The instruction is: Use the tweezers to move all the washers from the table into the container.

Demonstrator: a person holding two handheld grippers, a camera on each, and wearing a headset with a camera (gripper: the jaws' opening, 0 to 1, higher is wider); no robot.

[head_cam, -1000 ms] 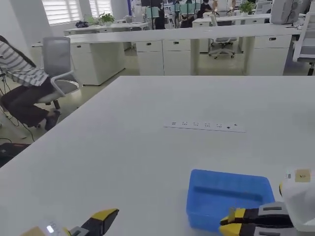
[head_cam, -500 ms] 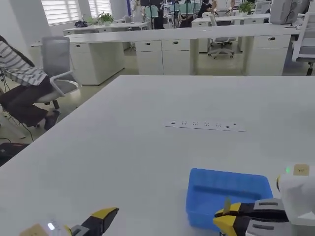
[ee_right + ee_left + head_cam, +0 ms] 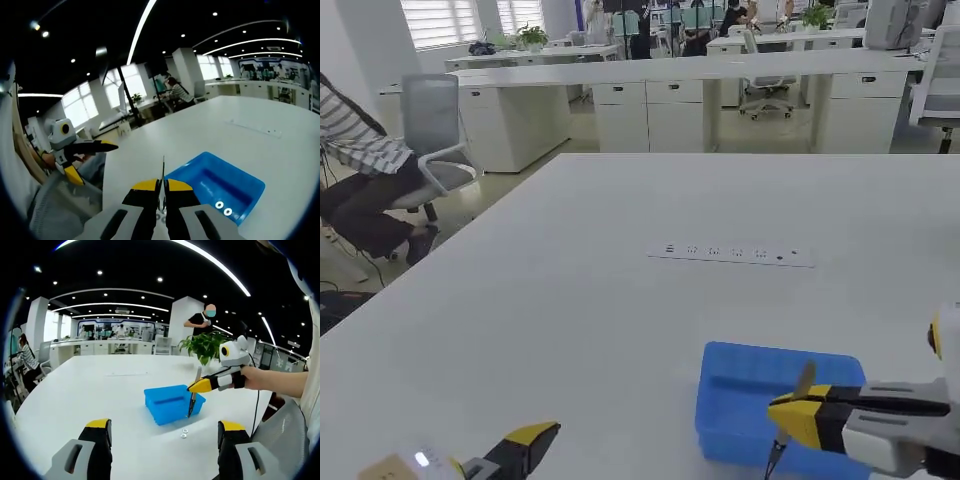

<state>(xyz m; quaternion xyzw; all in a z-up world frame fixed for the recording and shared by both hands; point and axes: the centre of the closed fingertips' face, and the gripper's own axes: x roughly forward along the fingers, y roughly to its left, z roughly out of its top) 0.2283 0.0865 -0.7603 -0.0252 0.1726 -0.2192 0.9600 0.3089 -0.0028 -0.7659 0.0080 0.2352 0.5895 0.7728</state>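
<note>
Left gripper view: left gripper (image 3: pixel 165 424) wide, right gripper (image 3: pixel 193 387) clamps tweezers (image 3: pixel 193 400) beside container (image 3: pixel 165 409); next, likely, lowering tips onto the washers (image 3: pixel 184 433).

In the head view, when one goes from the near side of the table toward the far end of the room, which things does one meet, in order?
blue container → power strip → white desks
</note>
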